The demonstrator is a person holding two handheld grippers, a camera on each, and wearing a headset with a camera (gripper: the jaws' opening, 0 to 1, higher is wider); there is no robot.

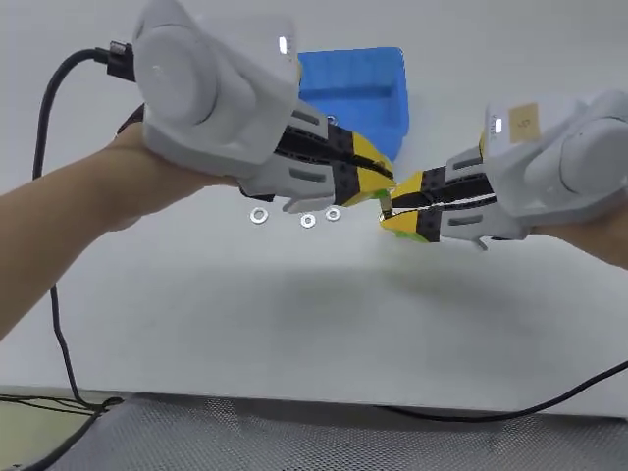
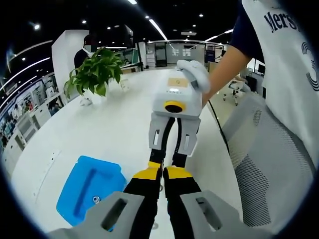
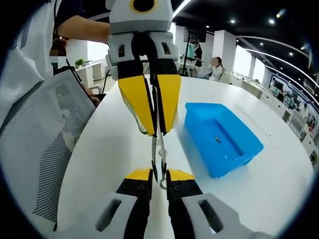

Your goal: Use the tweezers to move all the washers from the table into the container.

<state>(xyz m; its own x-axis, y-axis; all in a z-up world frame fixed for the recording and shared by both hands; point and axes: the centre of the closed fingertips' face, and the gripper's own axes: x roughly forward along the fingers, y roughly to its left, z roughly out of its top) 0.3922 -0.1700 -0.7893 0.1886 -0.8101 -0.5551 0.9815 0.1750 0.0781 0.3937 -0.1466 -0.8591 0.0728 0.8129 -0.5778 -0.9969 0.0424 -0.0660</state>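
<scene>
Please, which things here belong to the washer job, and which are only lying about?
For the job:
- tweezers, held in the left claw
- right claw
- three washers on the table
- blue container

Lying about:
- black cable
- potted plant
- mesh chair

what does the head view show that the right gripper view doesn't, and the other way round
Head view alone of the two: three washers in a row on the table. Right gripper view alone: the tweezers clamped in the left hand-held gripper, a mesh chair. Shared: the table, the blue container, that gripper and the right hand-held gripper.
</scene>
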